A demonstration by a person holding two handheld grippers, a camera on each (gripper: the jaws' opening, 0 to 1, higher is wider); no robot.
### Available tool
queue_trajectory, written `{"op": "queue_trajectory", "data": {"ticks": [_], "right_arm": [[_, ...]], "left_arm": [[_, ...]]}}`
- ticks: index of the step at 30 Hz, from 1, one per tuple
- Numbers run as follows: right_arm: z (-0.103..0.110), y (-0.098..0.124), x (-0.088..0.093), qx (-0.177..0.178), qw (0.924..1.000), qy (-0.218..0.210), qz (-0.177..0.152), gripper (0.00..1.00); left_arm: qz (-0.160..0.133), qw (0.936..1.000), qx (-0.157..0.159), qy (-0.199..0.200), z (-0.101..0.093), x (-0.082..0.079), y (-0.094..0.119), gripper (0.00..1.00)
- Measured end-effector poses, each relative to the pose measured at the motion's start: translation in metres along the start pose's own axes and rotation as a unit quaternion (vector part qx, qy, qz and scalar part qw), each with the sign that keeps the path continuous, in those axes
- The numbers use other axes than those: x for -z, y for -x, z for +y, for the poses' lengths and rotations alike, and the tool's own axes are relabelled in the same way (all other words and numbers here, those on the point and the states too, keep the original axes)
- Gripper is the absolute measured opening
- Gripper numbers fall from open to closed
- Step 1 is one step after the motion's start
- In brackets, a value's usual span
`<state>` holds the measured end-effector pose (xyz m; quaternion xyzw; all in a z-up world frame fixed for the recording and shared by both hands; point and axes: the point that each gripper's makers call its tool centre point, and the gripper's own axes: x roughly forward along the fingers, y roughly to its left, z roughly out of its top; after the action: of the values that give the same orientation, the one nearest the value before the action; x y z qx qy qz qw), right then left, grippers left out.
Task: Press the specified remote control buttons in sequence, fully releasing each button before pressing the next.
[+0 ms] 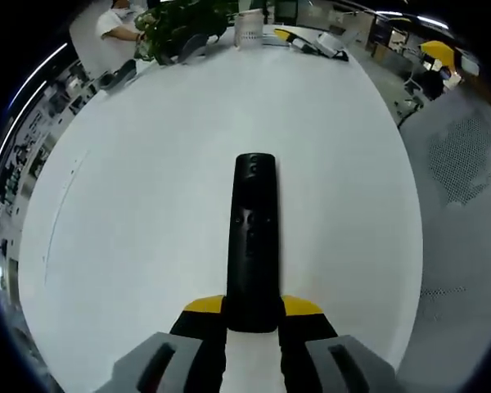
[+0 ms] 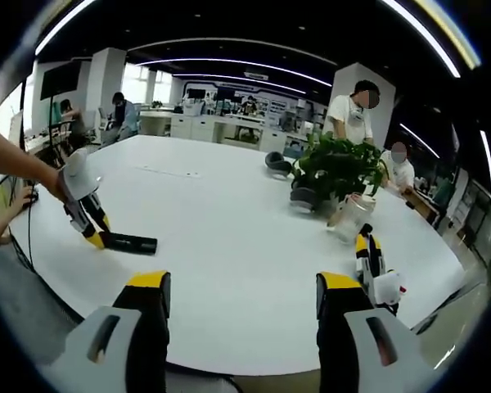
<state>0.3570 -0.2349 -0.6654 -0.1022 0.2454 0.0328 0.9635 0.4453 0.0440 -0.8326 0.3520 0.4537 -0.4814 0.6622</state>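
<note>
Remote (image 1: 253, 237) clamped in left gripper (image 1: 253, 315); right gripper (image 2: 241, 299) spread.

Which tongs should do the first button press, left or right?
Right, probably. The left tongs are shut on the remote, steadying it on the white table. The right tongs are open, holding nothing and free to come over and press.

the near end of the slim black remote control (image 1: 254, 237) is hidden between the yellow-tipped jaws of the left gripper (image 1: 254, 315), and its buttons are too small to tell apart. in the right gripper view the remote is a small dark bar near the left edge of the white table (image 2: 229, 237), its face unreadable.
</note>
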Motion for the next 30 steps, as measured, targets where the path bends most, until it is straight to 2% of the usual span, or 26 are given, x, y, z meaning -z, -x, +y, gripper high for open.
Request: {"op": "queue_trajectory", "data": {"ticks": [16, 30], "right_arm": [[0.000, 0.002, -0.003, 0.000, 1.0000, -0.007, -0.006, 0.76], [-0.002, 0.003, -0.004, 0.002, 0.9998, -0.015, -0.010, 0.75]], "left_arm": [[0.003, 1.0000, 0.001, 0.001, -0.024, 0.007, 0.003, 0.23], [0.001, 1.0000, 0.003, 0.002, -0.036, 0.011, 0.005, 0.23]]}}
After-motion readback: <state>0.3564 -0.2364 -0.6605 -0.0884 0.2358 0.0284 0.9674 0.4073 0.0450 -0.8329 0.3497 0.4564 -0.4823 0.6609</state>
